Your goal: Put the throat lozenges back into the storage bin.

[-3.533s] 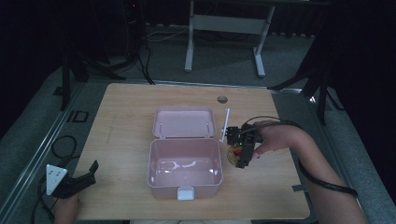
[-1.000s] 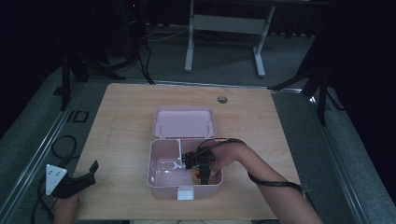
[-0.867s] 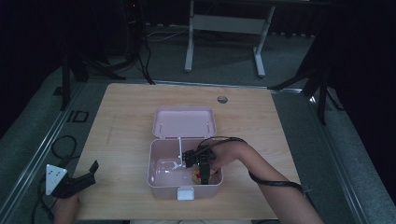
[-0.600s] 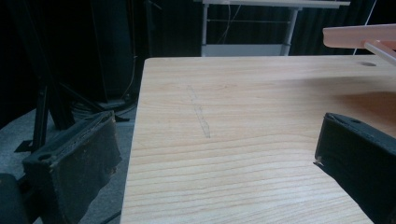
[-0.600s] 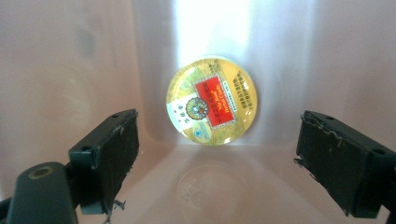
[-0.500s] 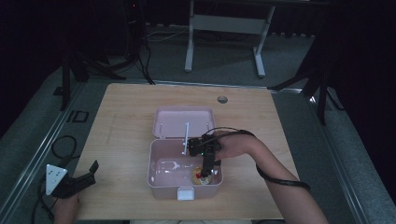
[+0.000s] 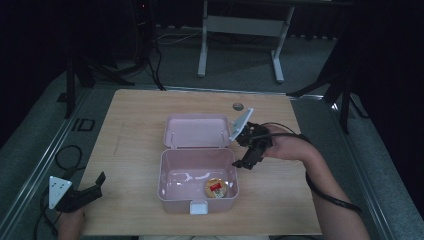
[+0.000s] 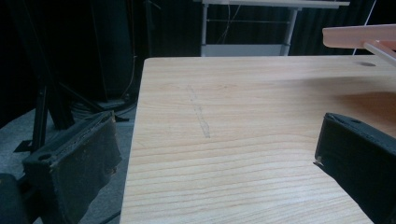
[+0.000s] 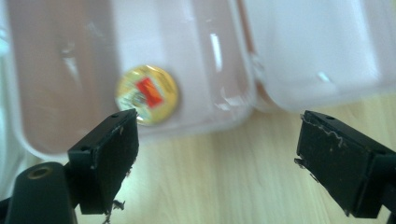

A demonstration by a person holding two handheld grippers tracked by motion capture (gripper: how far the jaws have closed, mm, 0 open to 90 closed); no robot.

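I am holding my right tongs (image 7: 248,151) just off the right side of the pink lunch box (image 7: 198,182), above the wooden table (image 7: 135,130), with my right hand (image 7: 282,145) behind them. Their jaws are standing wide apart with nothing between them; in the right gripper view they are framing bare table beside the box wall. The grey plate (image 7: 241,124) on top of these tongs is tilting up near the corner of the box lid (image 7: 198,131), which is lying open and flat behind the tray.

A small round tin (image 7: 215,187) with a gold face and a red label is sitting inside the tray, in its near right corner. In the right gripper view the tin (image 9: 146,94) is showing just above my left-hand jaw, apart from it. A pale curved piece (image 7: 192,176) is lying on the tray floor to the left of the tin; I cannot tell what it is.

I am resting my left tongs (image 7: 95,186) at the near left edge of the table, well apart from the box. Their jaws are spread too, holding nothing, and in the left gripper view they are pointing across the bare table (image 8: 243,121) toward the lid edge (image 8: 359,35) far off at the right.
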